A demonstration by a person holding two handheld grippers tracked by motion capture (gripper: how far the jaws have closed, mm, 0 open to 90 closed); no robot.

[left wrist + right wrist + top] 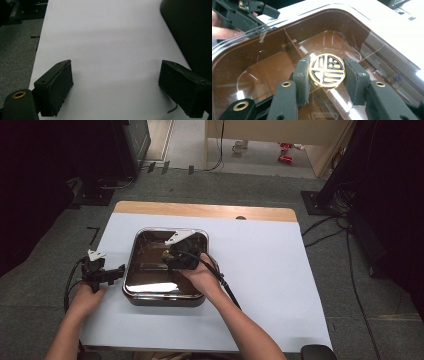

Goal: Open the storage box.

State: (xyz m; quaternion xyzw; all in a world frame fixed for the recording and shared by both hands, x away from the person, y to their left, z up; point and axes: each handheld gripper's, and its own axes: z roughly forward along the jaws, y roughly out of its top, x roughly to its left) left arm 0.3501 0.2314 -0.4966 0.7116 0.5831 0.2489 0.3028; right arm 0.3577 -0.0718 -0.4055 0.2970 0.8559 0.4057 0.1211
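High view: desk [280, 285] under white sheet, brown clear-lidded box [150, 280] left of centre. Right gripper [327, 72] over box lid, jaws clenched on round gold knob [327, 70] at lid's centre. Left gripper [116, 87] beside box, above sheet, jaws released, nothing between.

A lidded box [165, 267] is set on a sheet [260, 270] that is spread over the table [200, 210], left of the table's middle. A round knob [327, 70] is mounted on the lid's centre, and the right hand-held gripper [327, 75] is closed around it from above. The left hand-held gripper [117, 270] is held just beside the box's left wall, over the sheet, its jaws apart.
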